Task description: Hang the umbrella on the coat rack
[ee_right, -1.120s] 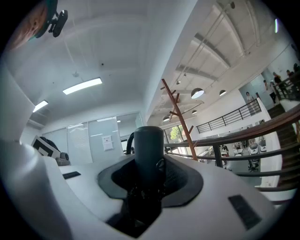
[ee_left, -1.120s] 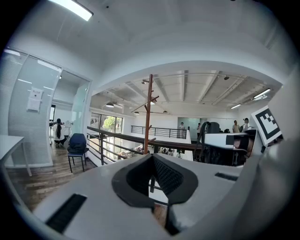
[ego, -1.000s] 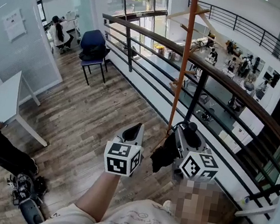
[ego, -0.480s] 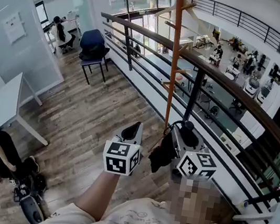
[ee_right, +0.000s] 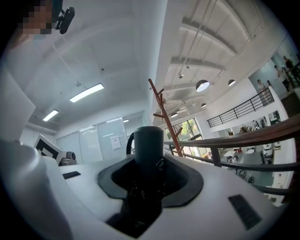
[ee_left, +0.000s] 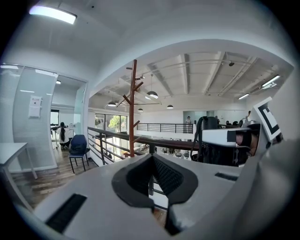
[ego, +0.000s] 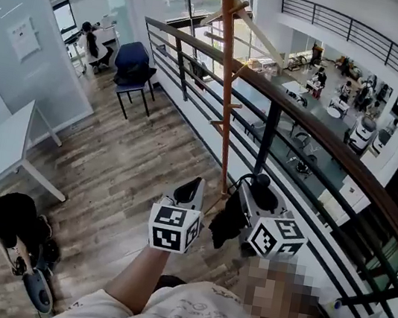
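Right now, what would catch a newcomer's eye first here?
The tall orange-brown coat rack stands straight ahead, beside the mezzanine railing that overlooks a busy floor below. Nearer, the right gripper is clamped on the handle of a black folded umbrella, with its fabric bunched beside the gripper.

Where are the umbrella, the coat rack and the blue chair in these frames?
umbrella (ee_right: 149, 145), right gripper view, on its dark upright handle.
coat rack (ego: 227, 84), head view, on its orange-brown centre pole.
blue chair (ego: 133, 60), head view, on its backrest.
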`<state>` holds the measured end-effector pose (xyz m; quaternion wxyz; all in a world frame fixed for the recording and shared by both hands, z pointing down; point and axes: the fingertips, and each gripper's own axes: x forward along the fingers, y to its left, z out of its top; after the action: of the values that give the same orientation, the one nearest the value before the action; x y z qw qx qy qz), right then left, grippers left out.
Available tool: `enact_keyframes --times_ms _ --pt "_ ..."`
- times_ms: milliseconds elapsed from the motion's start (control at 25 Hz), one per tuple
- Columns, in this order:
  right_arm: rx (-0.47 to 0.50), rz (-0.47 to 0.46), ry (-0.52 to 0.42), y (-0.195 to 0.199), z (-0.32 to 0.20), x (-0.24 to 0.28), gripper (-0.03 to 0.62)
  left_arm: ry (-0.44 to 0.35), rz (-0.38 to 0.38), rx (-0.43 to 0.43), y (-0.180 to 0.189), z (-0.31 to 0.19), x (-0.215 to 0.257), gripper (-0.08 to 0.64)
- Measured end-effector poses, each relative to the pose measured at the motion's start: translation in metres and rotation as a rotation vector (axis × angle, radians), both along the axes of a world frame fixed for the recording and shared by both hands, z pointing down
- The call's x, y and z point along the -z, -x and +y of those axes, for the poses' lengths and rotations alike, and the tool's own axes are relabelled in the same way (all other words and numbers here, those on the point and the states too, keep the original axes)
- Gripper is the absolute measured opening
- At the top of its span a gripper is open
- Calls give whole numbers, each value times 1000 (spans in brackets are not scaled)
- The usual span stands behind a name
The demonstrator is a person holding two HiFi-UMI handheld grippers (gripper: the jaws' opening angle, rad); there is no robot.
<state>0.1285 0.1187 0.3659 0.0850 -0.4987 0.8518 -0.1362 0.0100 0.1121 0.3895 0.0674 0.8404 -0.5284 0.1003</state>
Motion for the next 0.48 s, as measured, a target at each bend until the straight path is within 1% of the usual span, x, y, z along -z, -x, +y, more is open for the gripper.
enact_keyframes --times_ms 80,200,360,480 --pt "7 -11 9 -11 -5 -6 143 -2 -23 7 -10 -5 -2 5" --pt "26 -2 20 -19 -11 -14 143 -5 -28 23 -19 -11 -6 5" --pt "47 7 28 -12 -27 -20 144 12 -17 34 -15 -27 -15 5" --pt "47 19 34 -3 -49 -21 143 16 -10 29 -7 -47 -19 5"
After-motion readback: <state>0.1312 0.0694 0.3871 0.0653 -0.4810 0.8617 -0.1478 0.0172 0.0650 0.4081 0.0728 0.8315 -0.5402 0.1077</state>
